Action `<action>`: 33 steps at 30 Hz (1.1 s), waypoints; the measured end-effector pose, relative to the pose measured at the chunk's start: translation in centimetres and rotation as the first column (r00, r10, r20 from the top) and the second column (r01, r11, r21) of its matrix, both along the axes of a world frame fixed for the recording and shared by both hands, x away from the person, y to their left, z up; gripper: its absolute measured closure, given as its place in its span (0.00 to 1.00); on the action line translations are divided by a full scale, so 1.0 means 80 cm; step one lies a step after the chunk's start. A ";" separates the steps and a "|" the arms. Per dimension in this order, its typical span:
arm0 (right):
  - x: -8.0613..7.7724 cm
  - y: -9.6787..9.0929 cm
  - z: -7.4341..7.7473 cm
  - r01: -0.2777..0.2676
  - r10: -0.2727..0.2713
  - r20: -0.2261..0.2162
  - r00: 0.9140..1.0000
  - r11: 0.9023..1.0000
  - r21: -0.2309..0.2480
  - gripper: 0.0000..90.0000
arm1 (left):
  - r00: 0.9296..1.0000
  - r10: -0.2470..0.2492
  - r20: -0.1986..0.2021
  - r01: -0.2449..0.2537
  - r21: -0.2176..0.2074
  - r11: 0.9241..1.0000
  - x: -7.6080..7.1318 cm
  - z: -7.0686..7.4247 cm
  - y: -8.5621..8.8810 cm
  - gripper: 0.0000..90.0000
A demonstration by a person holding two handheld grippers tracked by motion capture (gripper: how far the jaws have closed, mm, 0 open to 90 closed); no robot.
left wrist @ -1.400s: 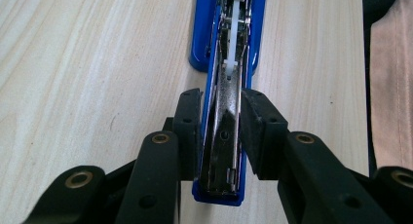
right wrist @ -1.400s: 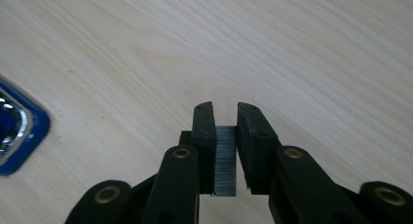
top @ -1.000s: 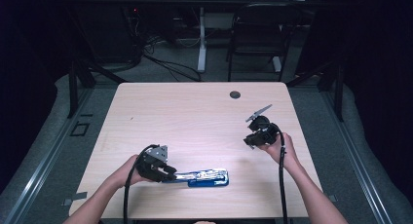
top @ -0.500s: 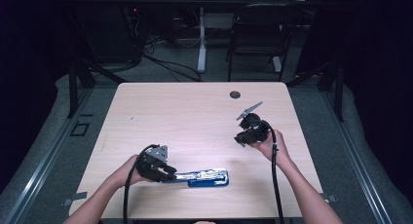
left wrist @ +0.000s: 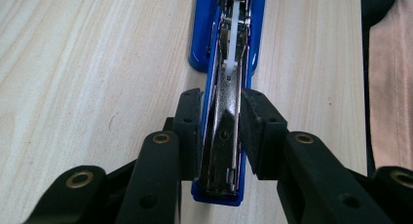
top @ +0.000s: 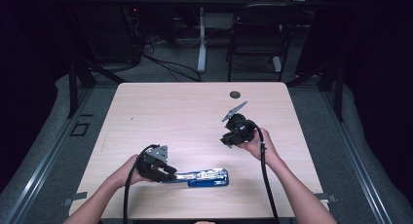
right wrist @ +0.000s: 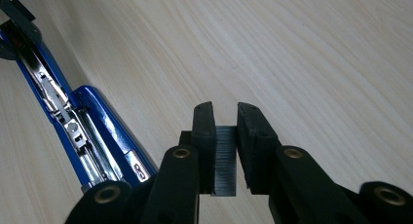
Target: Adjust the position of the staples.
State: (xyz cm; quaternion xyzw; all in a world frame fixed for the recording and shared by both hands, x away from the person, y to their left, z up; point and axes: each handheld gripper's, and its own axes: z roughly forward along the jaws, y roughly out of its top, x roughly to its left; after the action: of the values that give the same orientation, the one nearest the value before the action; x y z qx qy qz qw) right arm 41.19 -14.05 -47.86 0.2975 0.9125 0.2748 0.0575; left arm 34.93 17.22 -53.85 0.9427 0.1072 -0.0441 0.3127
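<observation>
Near the front edge of the worktop (top: pixel 160 107), left of its middle, my left gripper (top: pixel 171 171) sits level with its jaws closed on the rear end of the blue stapler (top: pixel 207 177), which lies open along that edge. From above I get only a blue and silver bar; the left gripper view gives me what that misses: the two pads (left wrist: pixel 191 131) press the sides of the silver staple channel (left wrist: pixel 225 117), and the blue base (left wrist: pixel 204 29) runs on ahead across the wood. Whether staples lie in the channel I cannot tell; I see a white pusher piece (left wrist: pixel 234 24) on its rail.

Toward the right edge, my right gripper (top: pixel 227 141) hangs above the wood, well apart from the stapler. Its own view shows what the high view is too small to give: jaws nearly together, clamped on a grey strip of staples (right wrist: pixel 224 158), with the opened stapler lying off at the left.
</observation>
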 end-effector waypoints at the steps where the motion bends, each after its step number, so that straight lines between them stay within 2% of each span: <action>1: 0.000 0.001 0.001 -0.005 0.005 -0.002 1.000 1.000 -0.002 0.88 | 1.000 0.000 -0.004 0.000 -0.001 1.000 0.001 0.000 0.000 0.78; 3: 0.000 0.004 0.002 -0.011 0.011 0.001 1.000 1.000 0.007 0.88 | 1.000 -0.002 -0.014 0.002 -0.008 1.000 0.003 -0.001 0.001 0.78; 5: -0.002 0.008 0.002 -0.016 0.016 0.003 1.000 1.000 0.023 0.88 | 1.000 -0.002 -0.008 0.002 -0.004 1.000 0.001 -0.001 0.000 0.78; 13: -0.009 0.018 0.002 -0.049 0.049 -0.006 0.999 0.998 0.039 0.88 | 1.000 -0.005 -0.013 0.004 -0.008 1.000 0.003 -0.001 0.001 0.78; 17: -0.013 0.023 -0.002 -0.071 0.072 -0.014 0.997 0.997 0.026 0.88 | 1.000 -0.003 -0.009 0.003 -0.008 1.000 0.002 -0.001 0.001 0.78; 23: -0.014 0.024 -0.002 -0.075 0.076 -0.015 0.997 0.997 0.029 0.88 | 1.000 -0.005 -0.011 0.005 -0.008 1.000 0.002 -0.001 0.002 0.78; 25: -0.015 0.025 -0.001 -0.082 0.083 -0.012 0.996 0.996 0.028 0.88 | 1.000 -0.007 -0.005 0.007 0.001 1.000 0.002 0.000 0.002 0.78; 26: -0.016 0.026 -0.001 -0.085 0.085 -0.006 0.996 0.996 0.030 0.88 | 1.000 -0.002 0.005 0.002 0.021 1.000 0.001 0.002 0.003 0.78; 28: -0.017 0.026 0.000 -0.090 0.091 -0.007 0.996 0.995 0.033 0.88 | 1.000 -0.005 -0.012 0.005 -0.002 1.000 0.002 0.000 0.003 0.78; 33: -0.021 0.027 0.000 -0.103 0.103 -0.006 0.995 0.994 0.029 0.88 | 1.000 -0.004 -0.009 0.004 0.000 1.000 0.002 0.000 0.003 0.78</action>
State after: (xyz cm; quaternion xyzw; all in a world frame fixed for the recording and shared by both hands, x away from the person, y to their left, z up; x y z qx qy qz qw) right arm 39.48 -11.87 -47.84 0.2517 0.9229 0.2892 0.0354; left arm 35.11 17.43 -53.89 0.9428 0.1068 -0.0489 0.3121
